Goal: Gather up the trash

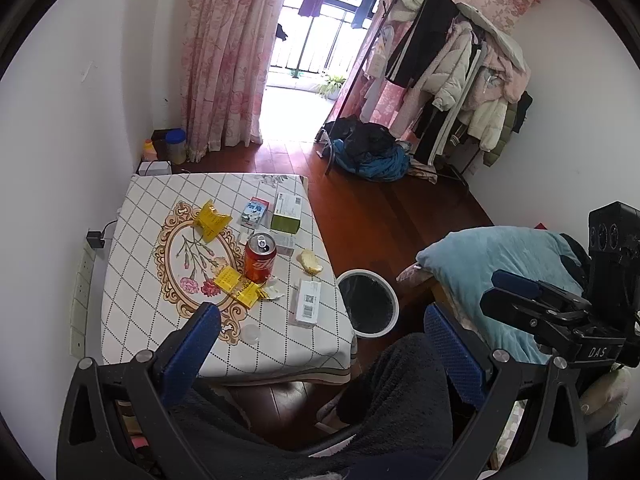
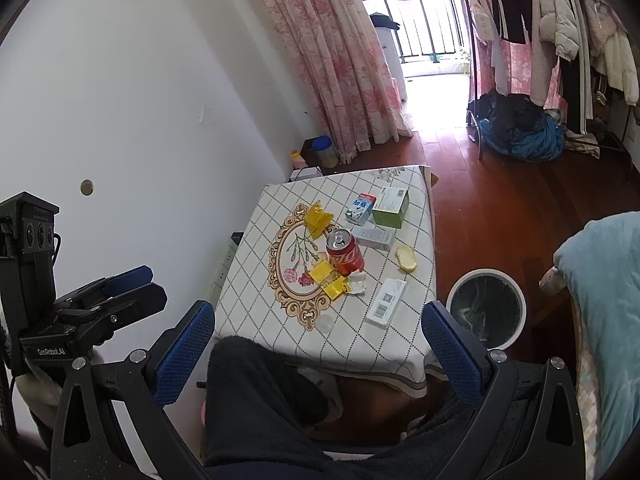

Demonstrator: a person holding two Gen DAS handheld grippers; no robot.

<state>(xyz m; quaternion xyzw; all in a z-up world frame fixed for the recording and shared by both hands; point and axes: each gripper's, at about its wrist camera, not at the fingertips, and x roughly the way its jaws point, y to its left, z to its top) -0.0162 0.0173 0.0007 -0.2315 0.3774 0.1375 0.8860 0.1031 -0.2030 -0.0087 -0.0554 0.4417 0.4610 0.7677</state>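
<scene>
Bench (image 1: 132,320): near edge and left edge carry bare cloth, giving open passage in from the front. Centre is obstructed by an upright red can (image 1: 260,258) with yellow wrappers (image 1: 240,286) touching its near side and crumpled white paper (image 1: 274,292) just beside. Far right corner is crowded by a green box (image 1: 287,213) and a milk carton (image 1: 254,212). A white flat box (image 1: 307,303) lies along the right edge. Off the right edge, the waste bin (image 1: 394,300) stands on the floor with its mouth unobstructed; a blue cushion (image 1: 500,268) stands near its right side.
</scene>
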